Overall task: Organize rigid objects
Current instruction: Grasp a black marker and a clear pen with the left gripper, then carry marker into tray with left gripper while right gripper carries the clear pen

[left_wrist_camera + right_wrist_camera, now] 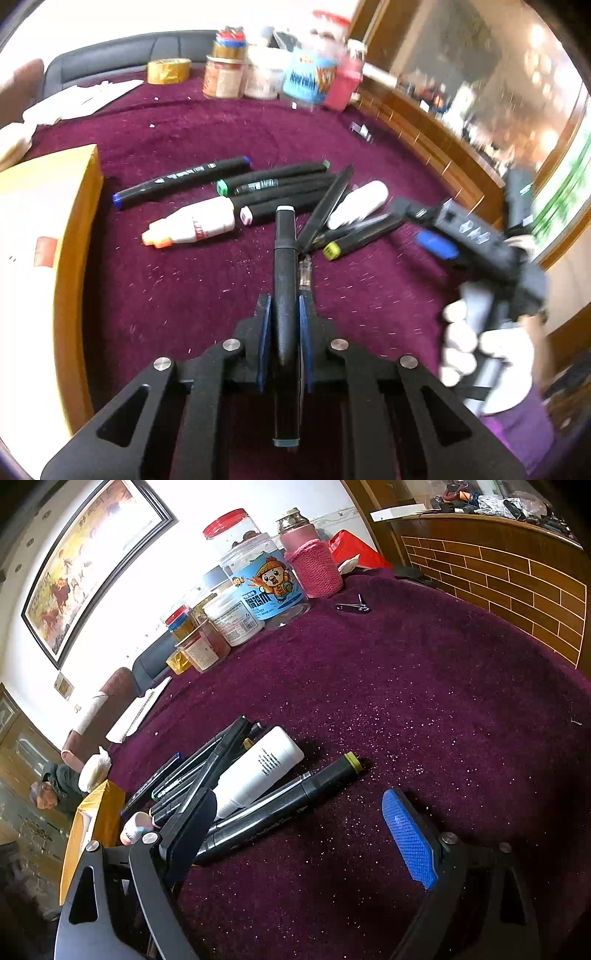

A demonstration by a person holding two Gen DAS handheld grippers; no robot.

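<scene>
Right wrist: bare cloth [424, 701] beside markers [280, 805]

A deep purple cloth [424, 701] lies under black markers [291, 181], a white bottle [264, 766] and a pink knitted sleeve [317, 568].

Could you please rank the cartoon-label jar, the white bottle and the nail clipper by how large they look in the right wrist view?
1. Cartoon-label jar, largest.
2. White bottle, clearly smaller, though it lies nearer the camera, which flatters it.
3. Nail clipper, smallest by far, though it lies farthest back.
</scene>
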